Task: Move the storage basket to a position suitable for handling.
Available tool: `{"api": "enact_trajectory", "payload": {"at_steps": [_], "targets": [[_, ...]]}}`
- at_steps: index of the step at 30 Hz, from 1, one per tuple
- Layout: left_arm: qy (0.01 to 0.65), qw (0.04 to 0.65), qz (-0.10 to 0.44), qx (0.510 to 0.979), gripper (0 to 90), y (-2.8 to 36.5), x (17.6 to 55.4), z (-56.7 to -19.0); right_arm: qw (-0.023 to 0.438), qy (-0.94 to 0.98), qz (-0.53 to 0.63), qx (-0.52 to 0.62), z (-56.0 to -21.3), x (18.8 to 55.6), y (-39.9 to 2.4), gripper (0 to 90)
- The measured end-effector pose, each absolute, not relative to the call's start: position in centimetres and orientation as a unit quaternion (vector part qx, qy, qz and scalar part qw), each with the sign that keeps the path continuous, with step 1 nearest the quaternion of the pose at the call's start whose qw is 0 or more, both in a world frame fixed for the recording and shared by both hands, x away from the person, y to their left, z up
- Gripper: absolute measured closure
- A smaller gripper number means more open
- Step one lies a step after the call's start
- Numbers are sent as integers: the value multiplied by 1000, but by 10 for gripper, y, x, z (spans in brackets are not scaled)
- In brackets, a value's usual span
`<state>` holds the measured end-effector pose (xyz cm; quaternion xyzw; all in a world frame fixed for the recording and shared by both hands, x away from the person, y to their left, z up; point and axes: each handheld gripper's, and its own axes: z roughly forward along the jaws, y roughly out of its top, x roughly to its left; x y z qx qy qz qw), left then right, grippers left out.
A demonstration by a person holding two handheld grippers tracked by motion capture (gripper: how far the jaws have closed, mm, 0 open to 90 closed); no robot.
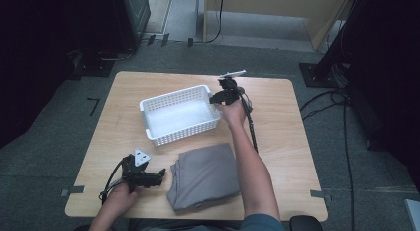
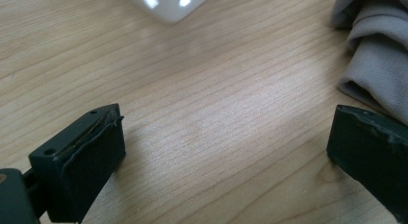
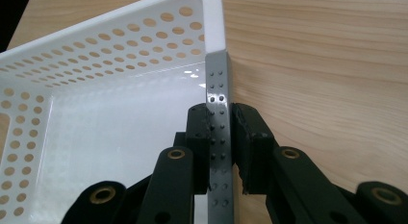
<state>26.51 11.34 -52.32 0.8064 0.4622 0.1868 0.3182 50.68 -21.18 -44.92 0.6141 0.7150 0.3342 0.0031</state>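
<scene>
the right gripper (image 3: 220,137) has its two black jaws clamped on the thin side wall of the white perforated plastic basket (image 3: 96,113), one pad inside the wall and one outside, near a corner. the bite sits only on the rim of that one wall, so a pull or lift from here could tilt the basket, flex the wall or let it slip free. the basket stands empty at the middle of the light wooden table (image 1: 282,142), with the folded grey cloth (image 1: 205,176) just in front of it. the left gripper (image 2: 226,152) rests low over bare wood with jaws wide apart and nothing between them, the cloth's edge close by its right jaw, where it could snag.
</scene>
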Motion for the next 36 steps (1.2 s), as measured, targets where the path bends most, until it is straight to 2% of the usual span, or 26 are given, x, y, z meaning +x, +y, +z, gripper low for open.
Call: {"api": "enact_trajectory", "payload": {"at_steps": [1, 3, 5, 9, 15, 21, 23, 26, 33, 36], "targets": [[462, 318, 187, 806, 0, 113, 265, -523, 3, 715, 334, 614, -449, 507, -212, 776], [462, 318, 187, 806, 0, 113, 265, -523, 12, 696, 334, 636, -450, 500, -244, 776], [462, 318, 187, 807, 0, 113, 265, -523, 14, 691, 335, 640, -450, 498, -251, 776], [462, 318, 187, 807, 0, 113, 265, -523, 31, 665, 330, 669, -449, 487, -293, 775], [462, 318, 187, 806, 0, 113, 265, -523, 42, 638, 332, 694, -451, 476, -324, 774], [462, 318, 187, 807, 0, 113, 265, -523, 36, 635, 342, 691, -451, 474, -329, 737], [462, 318, 187, 807, 0, 113, 265, -523, 33, 633, 358, 686, -446, 468, -333, 671], [462, 318, 186, 807, 0, 113, 265, -523, 40, 640, 360, 678, -439, 461, -334, 667], [460, 317, 186, 808, 0, 113, 266, -523, 51, 655, 388, 646, -421, 427, -328, 745], [459, 317, 186, 809, 0, 113, 266, -523, 42, 661, 398, 635, -420, 416, -321, 779]]}}
